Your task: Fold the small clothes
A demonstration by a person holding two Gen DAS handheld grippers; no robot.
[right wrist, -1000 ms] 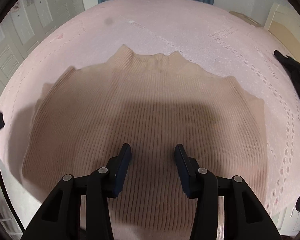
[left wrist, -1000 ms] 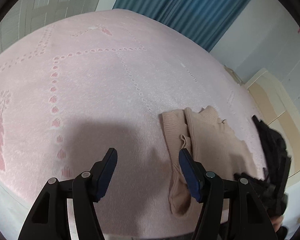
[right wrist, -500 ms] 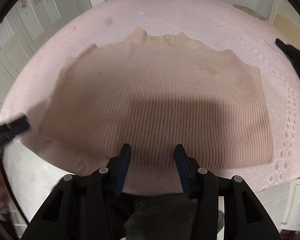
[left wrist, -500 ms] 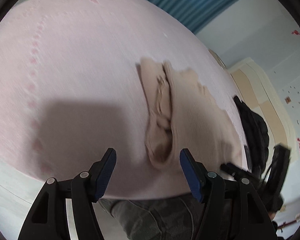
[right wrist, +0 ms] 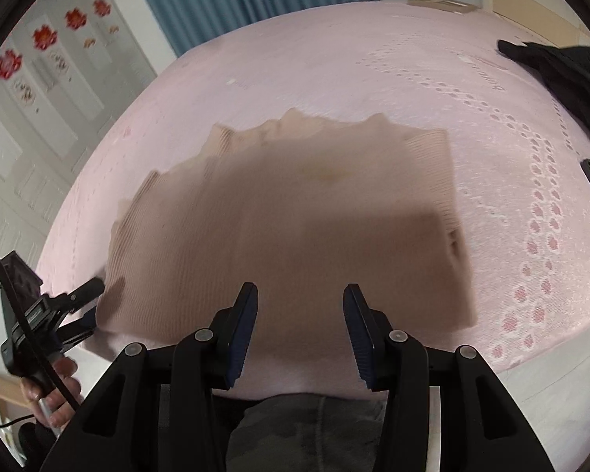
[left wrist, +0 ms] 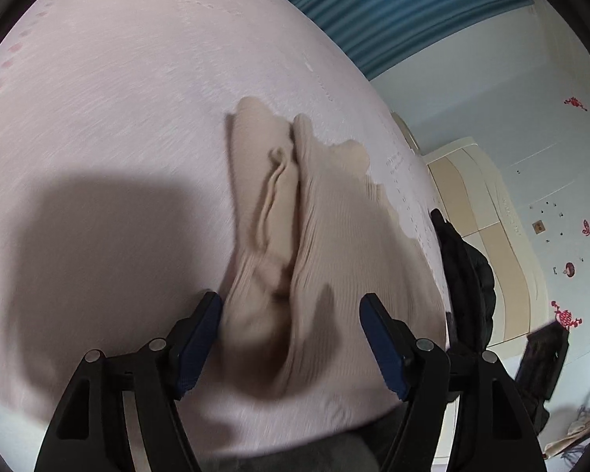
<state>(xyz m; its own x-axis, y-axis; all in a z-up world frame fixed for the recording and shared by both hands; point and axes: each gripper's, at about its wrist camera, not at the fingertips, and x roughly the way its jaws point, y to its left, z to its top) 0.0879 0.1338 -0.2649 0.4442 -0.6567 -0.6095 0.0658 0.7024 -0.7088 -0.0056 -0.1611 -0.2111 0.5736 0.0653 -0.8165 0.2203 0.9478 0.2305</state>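
Both the left gripper (left wrist: 289, 338) and right gripper (right wrist: 299, 324) gape unclenched over a ribbed beige knit sweater (right wrist: 295, 228) on the pink embossed bedspread (right wrist: 334, 74)

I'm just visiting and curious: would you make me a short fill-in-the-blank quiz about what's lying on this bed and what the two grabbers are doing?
1. The ribbed sweater lying on the bedspread is ____ in colour.
2. The jaws of the right gripper stand ____, holding nothing.
3. The bedspread under the sweater is ____.
4. The left gripper sits at the sweater's near ____ corner.

Missing words: beige; open; pink; left
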